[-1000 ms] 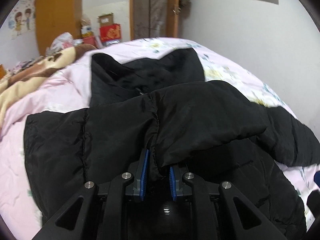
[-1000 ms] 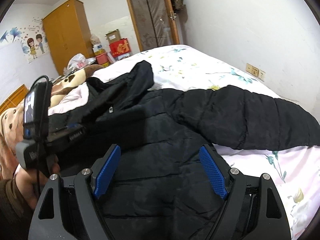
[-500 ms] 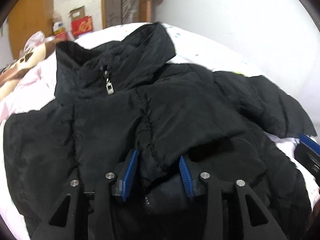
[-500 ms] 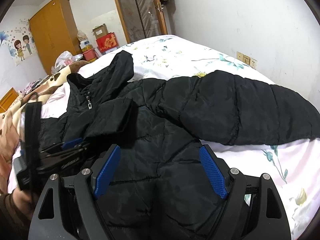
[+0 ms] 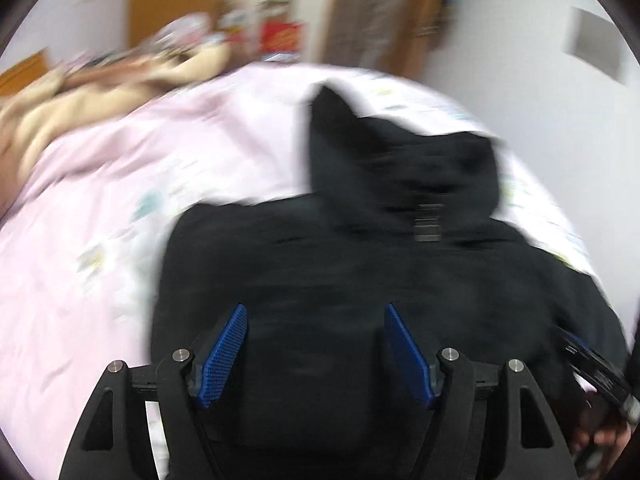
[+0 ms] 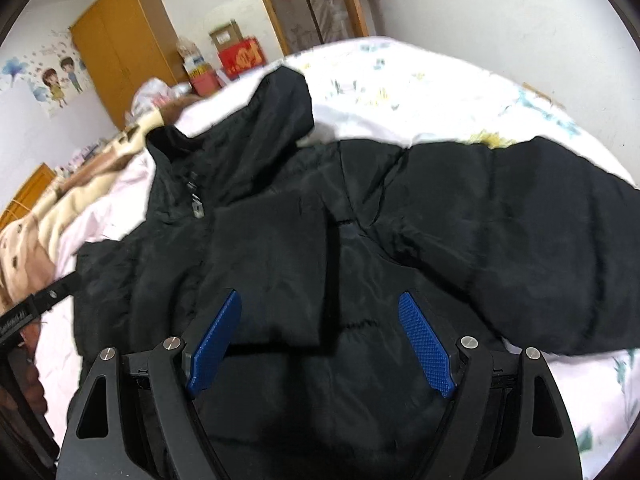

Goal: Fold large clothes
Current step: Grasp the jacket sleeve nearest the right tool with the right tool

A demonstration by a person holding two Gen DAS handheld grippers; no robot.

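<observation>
A black puffer jacket (image 6: pixel 320 220) lies front up on the bed, zip pull (image 6: pixel 197 208) near the collar. One sleeve (image 6: pixel 272 264) is folded across its chest; the other sleeve (image 6: pixel 520 240) stretches out to the right. My right gripper (image 6: pixel 322 344) hovers over the chest, open, with nothing between its blue pads. The left wrist view is motion-blurred. In it the jacket (image 5: pixel 360 260) fills the middle, and my left gripper (image 5: pixel 316 344) hangs above it with its jaws opening and no cloth pinched.
The pink floral bedsheet (image 5: pixel 120 200) spreads to the left and behind. A beige and brown blanket (image 6: pixel 52 216) is bunched at the bed's left. A wooden wardrobe (image 6: pixel 124 40), boxes (image 6: pixel 240 56) and a door stand at the back. A person's hand (image 5: pixel 604 436) shows at the lower right.
My left gripper let go of the sleeve fold it was pinching, spread its jaws and swung away fast. The right gripper, still open, came lower and closer over the jacket.
</observation>
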